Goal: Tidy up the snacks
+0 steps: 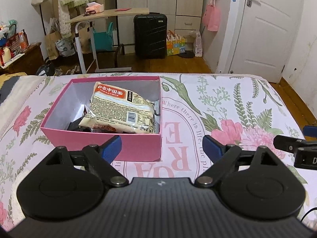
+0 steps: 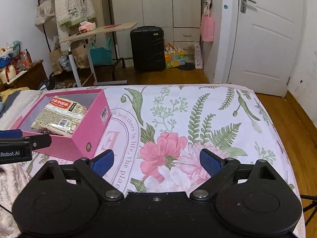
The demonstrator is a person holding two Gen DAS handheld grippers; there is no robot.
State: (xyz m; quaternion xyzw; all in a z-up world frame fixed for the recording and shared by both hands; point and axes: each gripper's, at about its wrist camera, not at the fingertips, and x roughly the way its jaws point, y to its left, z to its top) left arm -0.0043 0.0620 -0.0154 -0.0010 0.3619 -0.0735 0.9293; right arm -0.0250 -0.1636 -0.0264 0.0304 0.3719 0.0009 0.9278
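Both claws, left (image 1: 160, 148) and right (image 2: 156, 161), are hovering spread wide and empty over the bed (image 2: 218, 119). The noodle pack (image 1: 120, 111) is lying tilted in the pink box (image 1: 138, 148); press it flat before adding more.

White door (image 2: 263, 39), wardrobe (image 2: 158, 4), wooden floor (image 2: 293, 123).

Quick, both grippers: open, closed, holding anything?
Left gripper: open, empty, near the pink box.
Right gripper: open, empty, over the floral cloth.
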